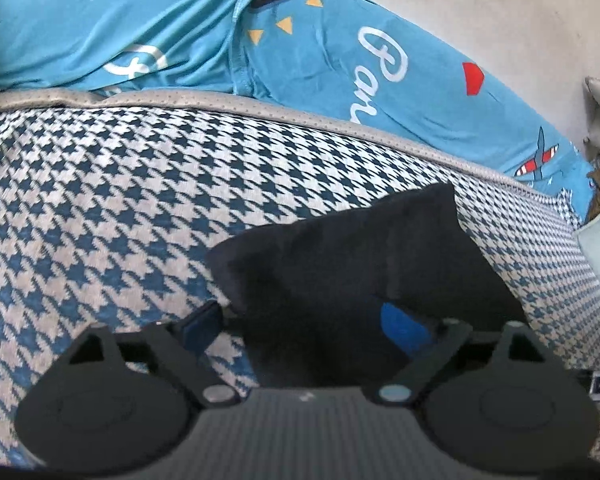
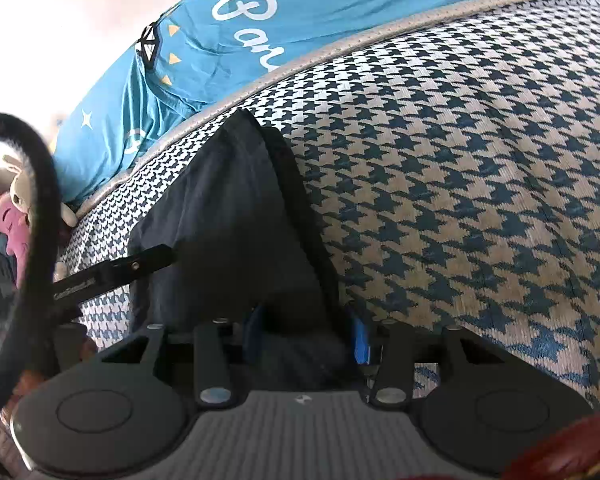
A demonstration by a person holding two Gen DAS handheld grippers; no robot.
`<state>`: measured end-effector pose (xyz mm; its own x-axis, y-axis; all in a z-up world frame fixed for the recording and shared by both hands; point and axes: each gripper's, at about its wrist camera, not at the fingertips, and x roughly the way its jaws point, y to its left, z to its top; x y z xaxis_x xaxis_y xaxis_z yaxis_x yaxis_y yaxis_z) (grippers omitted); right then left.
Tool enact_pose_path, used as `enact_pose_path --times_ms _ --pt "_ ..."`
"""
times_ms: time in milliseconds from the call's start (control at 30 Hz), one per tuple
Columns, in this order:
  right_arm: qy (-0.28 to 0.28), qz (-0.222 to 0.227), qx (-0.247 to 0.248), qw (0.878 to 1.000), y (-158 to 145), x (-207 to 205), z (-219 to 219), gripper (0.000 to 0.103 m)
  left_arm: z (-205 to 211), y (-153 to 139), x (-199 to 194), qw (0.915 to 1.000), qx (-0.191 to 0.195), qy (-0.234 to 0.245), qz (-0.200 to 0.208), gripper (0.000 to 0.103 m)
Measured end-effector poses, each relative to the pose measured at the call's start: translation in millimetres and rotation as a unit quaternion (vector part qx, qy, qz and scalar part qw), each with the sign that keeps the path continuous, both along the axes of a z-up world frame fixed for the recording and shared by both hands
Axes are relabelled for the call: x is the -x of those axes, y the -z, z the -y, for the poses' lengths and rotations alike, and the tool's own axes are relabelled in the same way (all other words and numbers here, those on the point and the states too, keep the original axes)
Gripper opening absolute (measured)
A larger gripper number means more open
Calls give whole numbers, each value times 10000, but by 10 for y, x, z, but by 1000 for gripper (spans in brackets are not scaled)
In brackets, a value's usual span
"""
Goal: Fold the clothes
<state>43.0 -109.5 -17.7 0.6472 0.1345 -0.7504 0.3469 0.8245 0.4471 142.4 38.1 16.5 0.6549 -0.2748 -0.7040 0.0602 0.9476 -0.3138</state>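
the dark garment point(image 1: 340, 256) lies on the houndstooth mattress point(image 1: 100, 200), near its grey piped edge. the left gripper point(image 1: 308, 324) has its blue-padded fingers spread wide with cloth bunched between, can't tell if it's clamped. the right gripper point(image 2: 306, 330) looks pinched on the garment's fold. a blue printed sheet point(image 1: 180, 32) sits beyond, plush toys point(image 2: 12, 204) off left.

houndstooth mattress point(image 1: 140, 184), blue bedsheet point(image 1: 180, 36), pale wall point(image 1: 480, 4)
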Motion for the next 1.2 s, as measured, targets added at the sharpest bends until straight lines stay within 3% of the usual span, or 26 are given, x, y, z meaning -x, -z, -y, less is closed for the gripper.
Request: enact_pose_path --times_ms 33,100,167,200,233,267,333,467,700,800,933,1000,1067,1200 --pt "-24 10 46 10000 -3 -12 -13 45 22 10 -14 10000 -57 10 13 90" --pt "-92 33 151 9998 -13 -37 -50 32 52 11 -26 9999 -126 -1 51 81" --pt "-155 83 293 9994 -43 -47 -95 25 80 -3 -38 9998 -174 -35 82 51" --pt "-186 108 363 9991 -58 -51 -117 23 88 -18 -34 9998 -191 -69 81 44" --pt "-225 143 454 9986 -78 -54 -142 22 92 -31 -14 9997 -212 -102 80 29" --pt "-253 165 522 9982 -90 -55 -158 21 105 -48 5 9995 -266 -136 96 20" --pt "-318 241 673 9969 -124 -49 -188 20 172 -98 47 9982 -528 -184 201 16" --pt "-475 471 926 9934 -212 -29 -249 19 400 -252 185 9887 -1348 -145 644 14" --pt "-738 810 929 9896 -313 -53 -363 19 426 -426 324 9782 -1779 -610 887 14" --pt "-681 544 767 9932 -222 -136 -389 19 292 -407 342 9820 -1581 -740 724 14" --pt "-459 326 487 9972 -152 -181 -341 23 94 -215 272 9900 -1089 -876 207 16" --pt "-445 369 355 9977 -153 -178 -309 35 -23 -158 261 9922 -735 -1006 23 20" --pt "-441 372 285 9979 -144 -181 -307 42 -135 -139 268 9931 -398 -1103 -66 28" --pt "-457 338 284 9980 -126 -196 -324 45 -247 -111 308 9924 -304 -1190 -69 44"
